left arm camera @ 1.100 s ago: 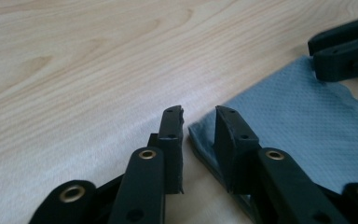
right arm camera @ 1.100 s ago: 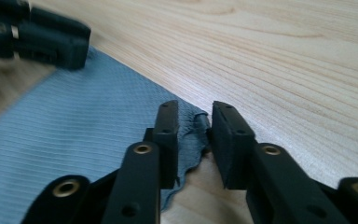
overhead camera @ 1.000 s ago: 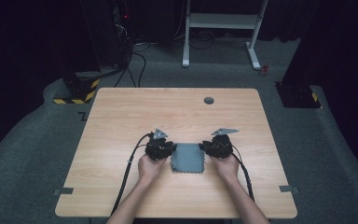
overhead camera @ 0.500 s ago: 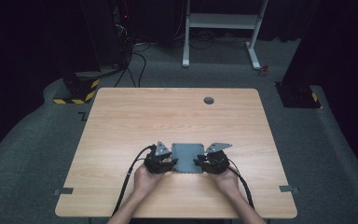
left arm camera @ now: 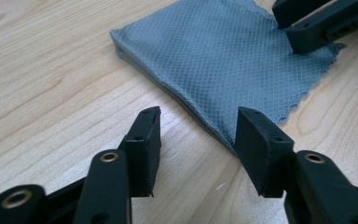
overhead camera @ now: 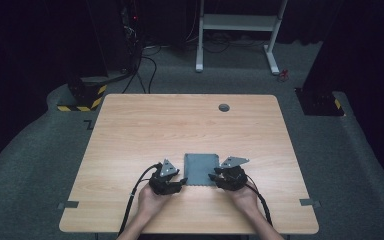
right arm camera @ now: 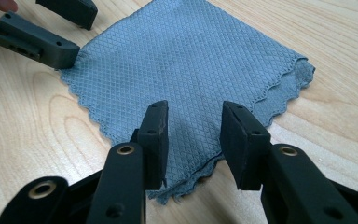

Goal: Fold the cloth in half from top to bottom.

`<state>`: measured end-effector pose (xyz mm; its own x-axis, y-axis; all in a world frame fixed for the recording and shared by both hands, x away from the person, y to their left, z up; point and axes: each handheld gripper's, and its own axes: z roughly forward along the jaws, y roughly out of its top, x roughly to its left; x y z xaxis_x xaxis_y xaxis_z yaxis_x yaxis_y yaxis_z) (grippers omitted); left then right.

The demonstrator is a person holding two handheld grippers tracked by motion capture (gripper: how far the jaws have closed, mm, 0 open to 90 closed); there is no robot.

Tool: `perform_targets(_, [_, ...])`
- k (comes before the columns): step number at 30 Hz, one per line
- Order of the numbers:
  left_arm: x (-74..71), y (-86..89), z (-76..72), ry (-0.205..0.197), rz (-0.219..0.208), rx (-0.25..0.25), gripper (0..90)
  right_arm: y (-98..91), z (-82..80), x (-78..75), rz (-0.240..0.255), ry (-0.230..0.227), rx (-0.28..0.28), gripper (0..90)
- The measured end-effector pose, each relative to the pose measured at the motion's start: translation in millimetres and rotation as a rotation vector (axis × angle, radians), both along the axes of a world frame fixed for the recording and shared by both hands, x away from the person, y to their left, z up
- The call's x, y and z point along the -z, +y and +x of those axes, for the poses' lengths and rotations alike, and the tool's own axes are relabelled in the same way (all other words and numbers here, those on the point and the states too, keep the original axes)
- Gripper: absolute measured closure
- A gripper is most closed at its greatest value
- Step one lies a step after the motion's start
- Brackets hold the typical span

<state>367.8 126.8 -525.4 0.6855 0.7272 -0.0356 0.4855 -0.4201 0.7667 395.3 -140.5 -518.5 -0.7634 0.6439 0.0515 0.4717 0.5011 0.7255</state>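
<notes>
We work at a pale wooden table [overhead camera: 145, 130] that stands on grey carpet in a dark room, with a white metal frame [overhead camera: 240, 30] and black cables on the floor beyond its far edge and a small round dark grommet [overhead camera: 224, 107] set near the far side of the tabletop. On the near half of the table lies a folded grey cloth [overhead camera: 200, 168], a square of diamond-textured fabric with scalloped edges, flat on the wood and doubled so that its layers show along the side. We hold a gripper in each hand, one at each near corner of the cloth. Our left gripper [overhead camera: 176, 181] sits at the cloth's near left corner; in the left gripper view its jaws stand apart, having just been opening, and the corner of the cloth [left arm camera: 223, 60] lies just ahead of them and beside the right-hand jaw, with nothing pressed between the pads. Our right gripper [overhead camera: 216, 176] sits at the near right corner; in the right gripper view its jaws have also just been opening and stand parted over the cloth's [right arm camera: 186, 70] near corner, which lies slack on the wood beneath the gap, released rather than pinched. Each gripper view also catches the other gripper's jaws at the far corner of the fabric. Black cables trail back from both grippers toward our forearms at the near edge of the table.
</notes>
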Motion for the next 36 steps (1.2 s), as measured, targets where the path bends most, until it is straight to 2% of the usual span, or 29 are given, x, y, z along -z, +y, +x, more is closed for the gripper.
perform_targets(3, [-1.5, 2.0, -1.6, -0.004, -0.006, 0.005, 46.4, -2.2, -0.7, -3.5, 0.000, -0.018, 0.010, 61.2])
perform_targets(5, [-2.6, 8.1, -3.1, 0.003, -0.050, -0.003, 45.1, -6.9, -2.8, -5.8, 0.031, -0.028, 0.025, 60.6])
perform_targets(6, [-3.2, 11.8, -3.9, 0.011, -0.081, -0.015, 45.1, -10.0, -3.7, -6.3, 0.047, -0.028, 0.032, 60.3])
perform_targets(7, [-4.3, 16.2, -4.4, 0.012, -0.093, -0.024, 44.9, -13.0, -4.3, -6.9, 0.053, -0.026, 0.039, 59.8])
perform_targets(10, [-8.0, 31.9, -6.1, -0.003, -0.109, -0.063, 43.7, -23.7, -6.1, -10.9, 0.060, -0.036, 0.055, 59.4])
perform_targets(14, [-11.5, 51.4, -6.2, -0.014, -0.141, -0.112, 42.3, -43.5, -6.4, -16.5, 0.128, -0.046, 0.112, 58.5])
perform_targets(21, [-14.3, 77.9, -10.4, -0.030, -0.193, -0.163, 40.3, -58.1, -6.0, -19.5, 0.139, -0.056, 0.156, 57.7])
perform_targets(23, [-14.4, 83.4, -11.2, -0.032, -0.195, -0.164, 40.9, -62.9, -6.3, -20.9, 0.150, -0.051, 0.170, 59.2])
perform_targets(25, [-16.1, 86.9, -11.7, -0.036, -0.179, -0.158, 40.5, -66.4, -6.2, -23.4, 0.161, -0.056, 0.173, 60.5])
perform_targets(27, [-17.5, 92.3, -13.4, -0.050, -0.183, -0.166, 40.3, -68.0, -5.8, -28.5, 0.152, -0.070, 0.172, 60.6])
perform_targets(29, [-17.4, 100.2, -15.1, -0.052, -0.207, -0.186, 40.3, -70.1, -6.3, -32.3, 0.154, -0.079, 0.174, 60.5])
perform_targets(32, [-14.8, 112.5, -16.8, -0.052, -0.200, -0.221, 40.0, -76.2, -8.3, -35.3, 0.160, -0.088, 0.190, 59.9])
perform_targets(36, [-10.3, 125.4, -18.2, -0.038, -0.186, -0.266, 39.1, -88.1, -9.9, -31.6, 0.156, -0.082, 0.225, 59.4])
